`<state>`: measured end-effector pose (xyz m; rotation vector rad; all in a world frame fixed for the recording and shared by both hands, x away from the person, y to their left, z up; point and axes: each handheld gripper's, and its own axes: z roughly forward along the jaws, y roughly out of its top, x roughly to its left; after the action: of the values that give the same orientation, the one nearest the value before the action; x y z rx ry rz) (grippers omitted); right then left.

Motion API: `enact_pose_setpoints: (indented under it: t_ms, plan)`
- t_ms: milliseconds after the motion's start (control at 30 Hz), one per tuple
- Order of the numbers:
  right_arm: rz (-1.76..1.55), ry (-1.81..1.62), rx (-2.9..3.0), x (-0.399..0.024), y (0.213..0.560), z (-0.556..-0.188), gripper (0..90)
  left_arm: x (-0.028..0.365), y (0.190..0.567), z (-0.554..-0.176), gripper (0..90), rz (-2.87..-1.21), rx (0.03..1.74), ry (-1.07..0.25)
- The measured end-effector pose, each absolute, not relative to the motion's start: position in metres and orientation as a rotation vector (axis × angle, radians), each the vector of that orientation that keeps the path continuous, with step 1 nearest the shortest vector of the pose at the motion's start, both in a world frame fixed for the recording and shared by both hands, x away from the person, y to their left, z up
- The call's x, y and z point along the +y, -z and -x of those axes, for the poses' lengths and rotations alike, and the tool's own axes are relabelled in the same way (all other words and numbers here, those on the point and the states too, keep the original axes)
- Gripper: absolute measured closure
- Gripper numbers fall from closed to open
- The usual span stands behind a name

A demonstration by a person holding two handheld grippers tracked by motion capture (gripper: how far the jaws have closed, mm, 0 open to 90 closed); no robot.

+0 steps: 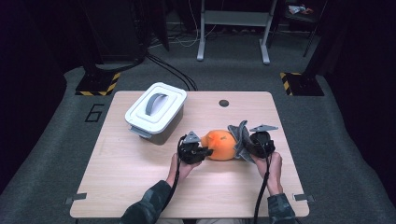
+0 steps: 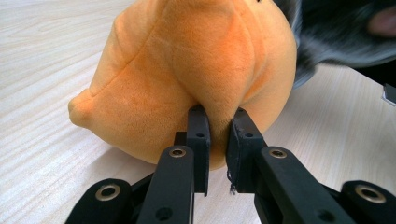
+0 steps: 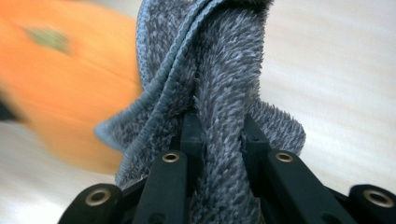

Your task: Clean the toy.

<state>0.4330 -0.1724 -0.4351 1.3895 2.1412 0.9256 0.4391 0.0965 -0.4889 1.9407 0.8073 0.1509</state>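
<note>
Two grippers share the work at the middle of your table [image 1: 140,186]. Far left, the white lidded bin [image 1: 155,110] stands shut and well apart, out of the way. Your left gripper [image 2: 218,122] pinches a fold of the orange plush toy [image 2: 196,70], likely to steady it on the wood. To its right, your right gripper [image 3: 219,126] is clamped on the grey fuzzy cloth [image 3: 219,70], held upright against the toy's side, apparently for wiping it.

One plush toy [image 1: 220,145], one cloth [image 1: 240,137], one box [image 1: 155,112]
</note>
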Motion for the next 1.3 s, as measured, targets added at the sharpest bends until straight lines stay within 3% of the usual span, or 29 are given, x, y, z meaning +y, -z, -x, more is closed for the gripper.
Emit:
enact_pose_setpoints:
  t_ms: [233, 433, 1000, 1300]
  plan:
    - [-1.151, -1.025, 2.204, -0.13, 0.401, -0.417, 76.0, 0.096, 0.488, -0.439, 80.4, -1.953, 0.791, -0.159]
    - [-1.105, -0.936, 2.246, -0.099, 0.409, -0.42, 76.0, 0.098, 0.489, -0.44, 80.4, -1.957, 0.799, -0.142]
    - [-1.394, -0.894, 2.164, -0.165, 0.445, -0.439, 75.9, 0.097, 0.489, -0.44, 79.9, -1.952, 0.803, -0.13]
    - [-1.495, -0.851, 2.191, -0.177, 0.471, -0.452, 75.8, 0.097, 0.49, -0.441, 79.8, -1.946, 0.802, -0.122]
